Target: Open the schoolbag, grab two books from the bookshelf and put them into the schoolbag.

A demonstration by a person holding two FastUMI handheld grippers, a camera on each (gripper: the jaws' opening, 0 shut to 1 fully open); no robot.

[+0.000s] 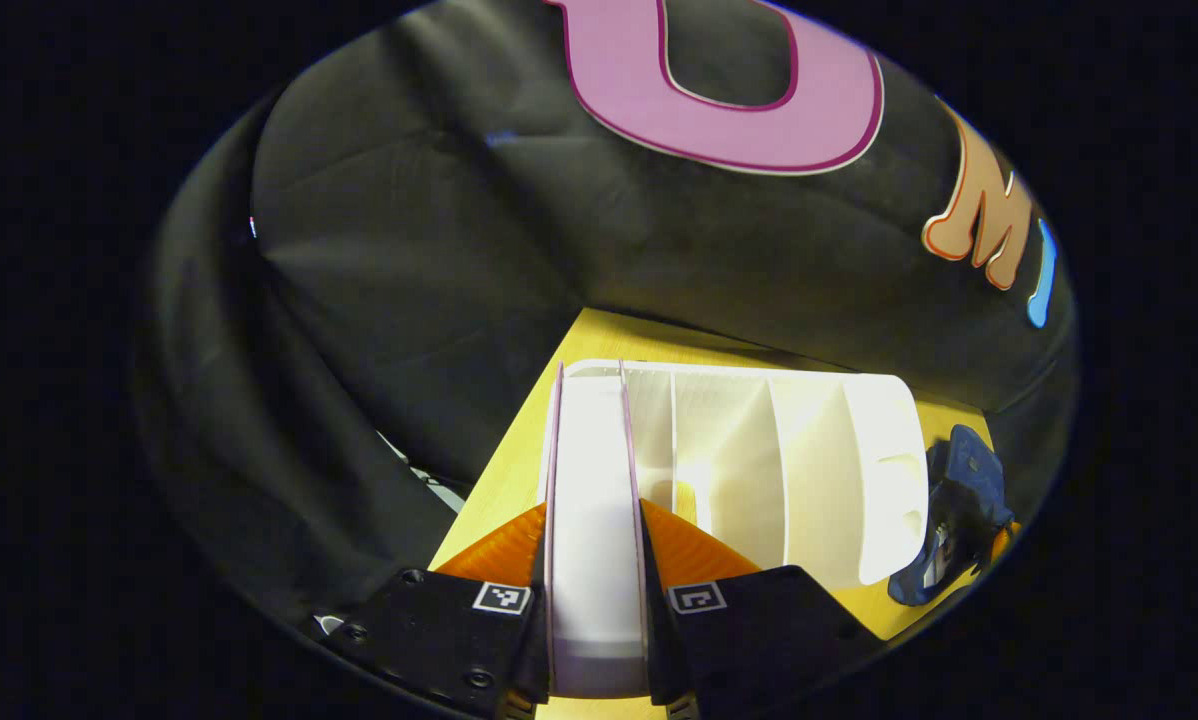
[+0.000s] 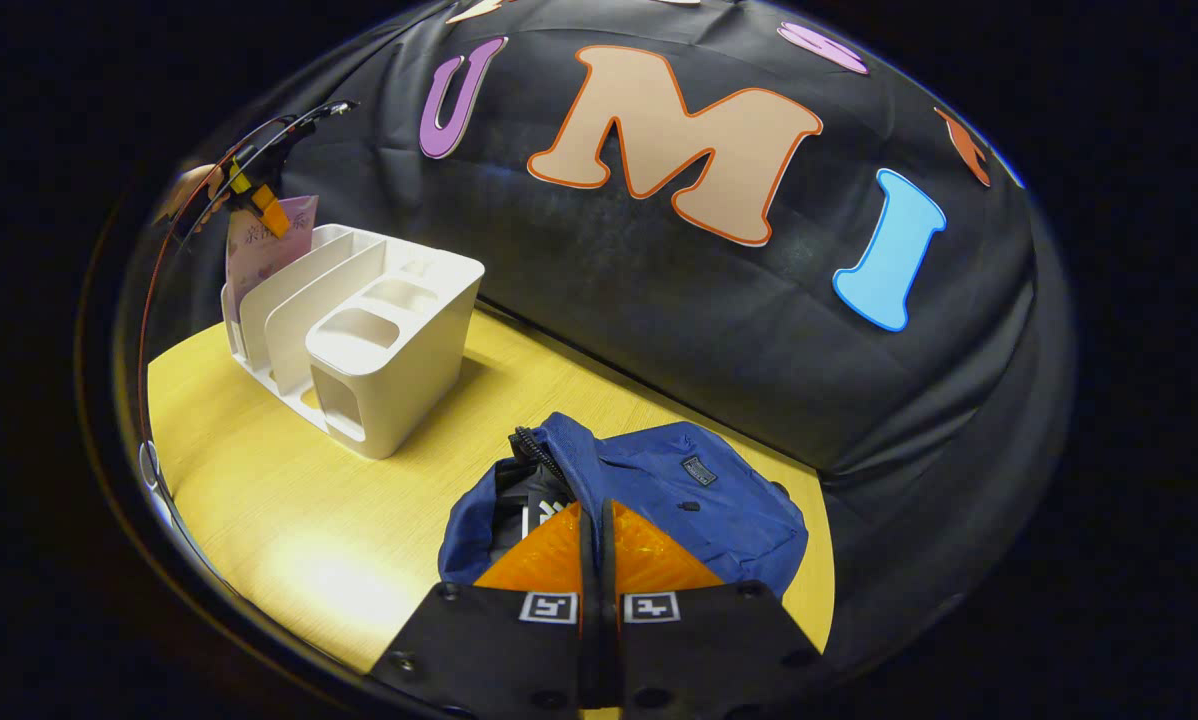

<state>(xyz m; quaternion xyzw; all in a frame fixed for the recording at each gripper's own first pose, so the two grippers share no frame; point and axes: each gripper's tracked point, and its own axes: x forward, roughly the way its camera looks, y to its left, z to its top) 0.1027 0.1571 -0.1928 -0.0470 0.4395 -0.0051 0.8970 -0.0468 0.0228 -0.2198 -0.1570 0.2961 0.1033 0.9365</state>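
My left gripper (image 1: pixel 594 512) is shut on a book (image 1: pixel 595 450) with white page edges and purple covers. The book stands upright in the end slot of the white bookshelf (image 1: pixel 809 450). In the right gripper view the same book (image 2: pixel 259 255) shows a pink cover, with the left gripper (image 2: pixel 271 213) on its top. The blue schoolbag (image 2: pixel 679 490) lies on the yellow table (image 2: pixel 289 500), its mouth open and dark inside. My right gripper (image 2: pixel 596 512) is shut on the zipper rim of the bag's opening. The schoolbag (image 1: pixel 959 500) sits just right of the shelf.
The bookshelf (image 2: pixel 379 340) has several upright dividers and small box compartments at one end. It stands at the table's back left, a short way from the bag. Bare tabletop lies in front of the shelf. Black cloth walls close the booth behind.
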